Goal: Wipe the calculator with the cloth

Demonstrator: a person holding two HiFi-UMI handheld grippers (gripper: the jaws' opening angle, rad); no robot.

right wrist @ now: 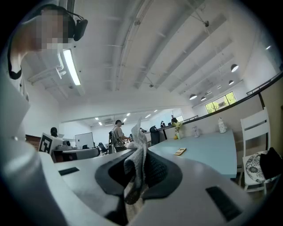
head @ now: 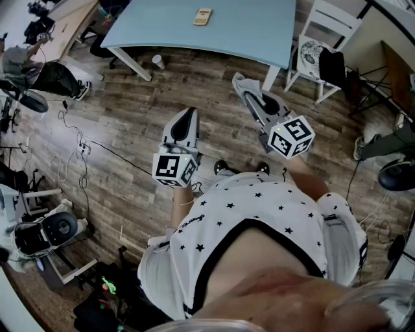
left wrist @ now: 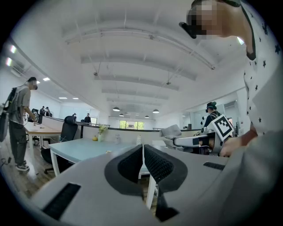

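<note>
The calculator [head: 202, 17] lies flat on the pale blue table [head: 259, 32] at the top of the head view; in the right gripper view the calculator [right wrist: 179, 151] shows small on the tabletop. My right gripper [head: 241, 84] is shut on the grey cloth [right wrist: 137, 170], which sticks up between its jaws; the cloth [head: 238, 82] pokes out near the table's front edge. My left gripper [head: 189, 117] hangs over the wooden floor, short of the table, jaws shut with nothing between them [left wrist: 143, 165].
A white chair [head: 321, 45] with a dark bag stands right of the table. A paper cup [head: 157, 62] sits on the floor by a table leg. Cables, bags and gear lie on the floor at left. People stand further off in the office.
</note>
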